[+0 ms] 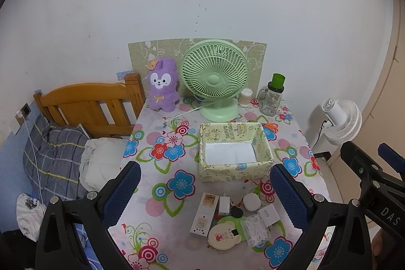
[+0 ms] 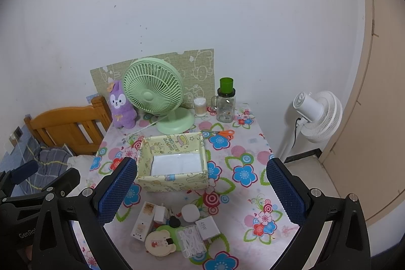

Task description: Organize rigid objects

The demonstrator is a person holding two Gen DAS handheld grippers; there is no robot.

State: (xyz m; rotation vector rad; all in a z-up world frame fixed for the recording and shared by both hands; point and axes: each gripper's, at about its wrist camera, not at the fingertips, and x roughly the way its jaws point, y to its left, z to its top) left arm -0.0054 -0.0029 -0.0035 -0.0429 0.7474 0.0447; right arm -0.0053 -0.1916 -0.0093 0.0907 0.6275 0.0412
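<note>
A yellow-green cartoon-print box (image 1: pixel 235 171) (image 2: pixel 174 182) stands open mid-table with only a white liner inside. In front of it lies a cluster of small items: a long white box (image 1: pixel 204 214) (image 2: pixel 143 222), a white plug (image 1: pixel 224 205) (image 2: pixel 160 214), a white round case (image 1: pixel 251 201) (image 2: pixel 190 212), a 45W charger (image 1: pixel 269 215) (image 2: pixel 208 228), a clear box of white picks (image 1: pixel 255 229) (image 2: pixel 191 239) and a round bear-face disc (image 1: pixel 224 235) (image 2: pixel 160 243). My left gripper (image 1: pixel 205 184) and right gripper (image 2: pixel 201 190) both hover open above the cluster, holding nothing.
At the back of the floral-cloth table (image 1: pixel 157 194) stand a green desk fan (image 1: pixel 215 80), a purple plush (image 1: pixel 162 85), a swab jar (image 1: pixel 246 97) and a glass jar with a green cup (image 1: pixel 272 98). Orange scissors (image 2: pixel 225 133) lie behind the box. Bed at left (image 1: pixel 86 105), white floor fan at right (image 2: pixel 316 115).
</note>
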